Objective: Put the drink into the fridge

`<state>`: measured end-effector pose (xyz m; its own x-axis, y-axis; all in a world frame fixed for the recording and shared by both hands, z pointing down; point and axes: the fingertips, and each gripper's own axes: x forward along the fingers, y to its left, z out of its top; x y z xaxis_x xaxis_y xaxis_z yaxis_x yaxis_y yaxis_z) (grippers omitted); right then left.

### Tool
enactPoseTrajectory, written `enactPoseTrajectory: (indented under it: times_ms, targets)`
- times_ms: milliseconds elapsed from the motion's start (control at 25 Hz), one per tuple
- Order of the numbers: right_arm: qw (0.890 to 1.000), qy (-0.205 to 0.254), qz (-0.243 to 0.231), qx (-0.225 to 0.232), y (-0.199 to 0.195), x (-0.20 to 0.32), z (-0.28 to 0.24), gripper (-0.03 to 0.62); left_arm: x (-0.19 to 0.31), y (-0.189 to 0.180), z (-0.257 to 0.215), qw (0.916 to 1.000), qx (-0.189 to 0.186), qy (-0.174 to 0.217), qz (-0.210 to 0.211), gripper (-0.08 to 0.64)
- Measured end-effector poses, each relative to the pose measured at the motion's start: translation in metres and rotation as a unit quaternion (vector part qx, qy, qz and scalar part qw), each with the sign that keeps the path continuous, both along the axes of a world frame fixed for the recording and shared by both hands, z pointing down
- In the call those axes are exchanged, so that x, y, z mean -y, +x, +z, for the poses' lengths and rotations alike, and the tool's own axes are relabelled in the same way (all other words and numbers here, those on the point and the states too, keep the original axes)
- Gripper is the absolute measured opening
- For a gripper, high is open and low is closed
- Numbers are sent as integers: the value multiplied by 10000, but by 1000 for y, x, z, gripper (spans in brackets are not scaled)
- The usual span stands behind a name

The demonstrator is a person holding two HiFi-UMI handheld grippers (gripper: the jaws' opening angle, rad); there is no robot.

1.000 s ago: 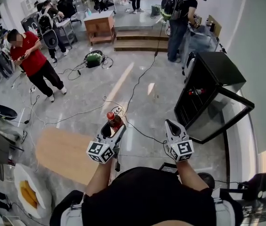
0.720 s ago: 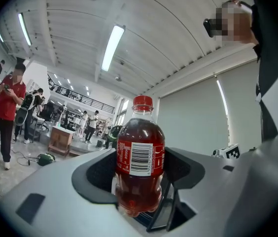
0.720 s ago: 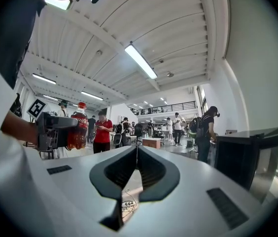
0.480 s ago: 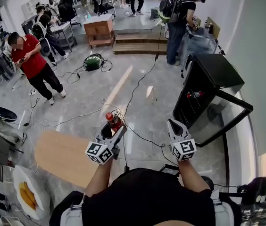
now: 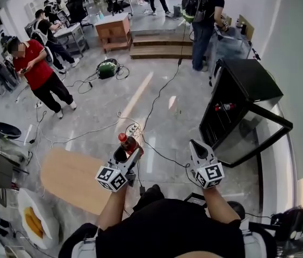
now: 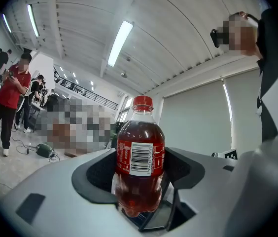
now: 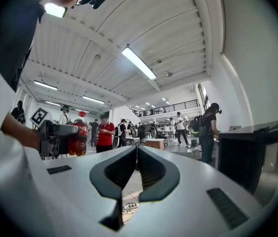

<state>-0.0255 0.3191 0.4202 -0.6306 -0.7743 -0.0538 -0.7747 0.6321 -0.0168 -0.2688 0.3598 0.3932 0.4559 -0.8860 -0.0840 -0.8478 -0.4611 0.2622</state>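
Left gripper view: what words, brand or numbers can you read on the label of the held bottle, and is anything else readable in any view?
Label on the bottle: a barcode and small white print on red, all too blurred to quote.
On the fridge: no text that can be read.
Elsewhere, in all views: nothing readable.

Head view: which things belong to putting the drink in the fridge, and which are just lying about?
For the job:
drink bottle, clamped in the left gripper
black fridge, door open
right gripper, shut and empty

Lying about:
wooden table
plate with food
floor cables
green bag
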Motion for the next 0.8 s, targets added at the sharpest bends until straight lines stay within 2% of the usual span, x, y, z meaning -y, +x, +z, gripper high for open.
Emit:
enactPoseTrajectory:
  times_ms: [160, 320, 600, 800]
  targets:
    - [9999, -137, -51, -71, -4, 17, 12, 23, 20, -8, 9, 9999, -125, -55, -44, 311]
    - [9998, -97, 96, -109, -4, 56, 9, 23, 59, -18, 14, 9998, -204, -67, 18, 311]
    - [9991, -193, 341, -158, -13, 135, 9, 23, 149, -37, 13, 9993, -322, 56, 197, 311]
    - [9983, -190, 463, -296, -34, 190, -8, 23, 216, -53, 8, 9991, -202, 64, 376, 311]
